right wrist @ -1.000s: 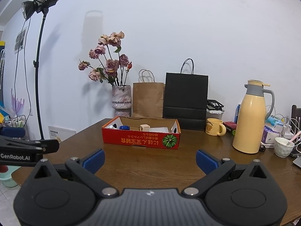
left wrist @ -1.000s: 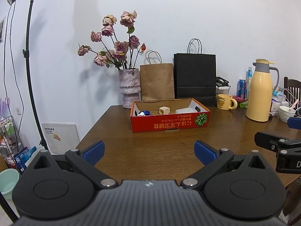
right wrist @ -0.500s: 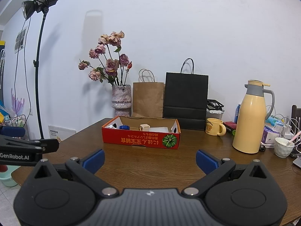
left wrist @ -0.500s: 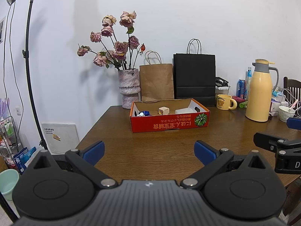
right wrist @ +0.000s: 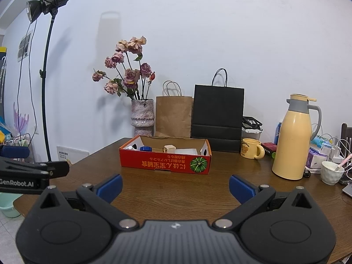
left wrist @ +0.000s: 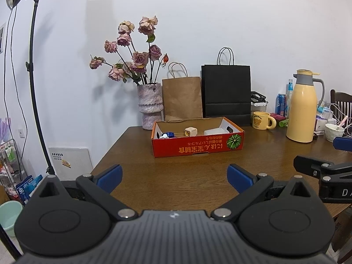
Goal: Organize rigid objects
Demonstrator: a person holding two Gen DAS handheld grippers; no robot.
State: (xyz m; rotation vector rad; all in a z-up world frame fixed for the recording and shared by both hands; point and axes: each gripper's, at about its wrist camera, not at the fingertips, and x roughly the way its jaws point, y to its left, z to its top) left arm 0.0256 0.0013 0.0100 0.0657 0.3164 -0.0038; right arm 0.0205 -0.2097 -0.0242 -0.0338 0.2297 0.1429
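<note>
In the left wrist view, the scene is almost the same as a second ago: the red cardboard box [left wrist: 197,142] sits a touch lower and nearer the middle of the frame, and the flowers have drifted slightly left, so the camera has shifted only a little. The left gripper [left wrist: 175,177] hangs above the near edge of the wooden table [left wrist: 176,171], its blue-tipped fingers spread wide and holding nothing. The box stands well ahead of it, open at the top, with a blue cap [left wrist: 169,134], a small cream cube-shaped object [left wrist: 190,131] and a white container [left wrist: 214,131] inside. Part of the right gripper [left wrist: 323,171] pokes in from the right edge. Behind the box a vase of dried roses [left wrist: 150,106], a brown paper bag [left wrist: 182,98] and a black paper bag [left wrist: 226,93] stand against the white wall; a yellow mug [left wrist: 261,120] and a yellow thermos jug [left wrist: 302,107] are to the right, and a light stand [left wrist: 33,77] rises on the left. In the right wrist view, nothing has visibly moved since the earlier frames. The right gripper [right wrist: 175,186] is likewise spread wide and empty over the table [right wrist: 176,187], the box [right wrist: 165,158] well ahead and slightly left. A white cup [right wrist: 331,171] stands near the jug [right wrist: 293,138], and the left gripper [right wrist: 33,171] juts in at the left edge.
</note>
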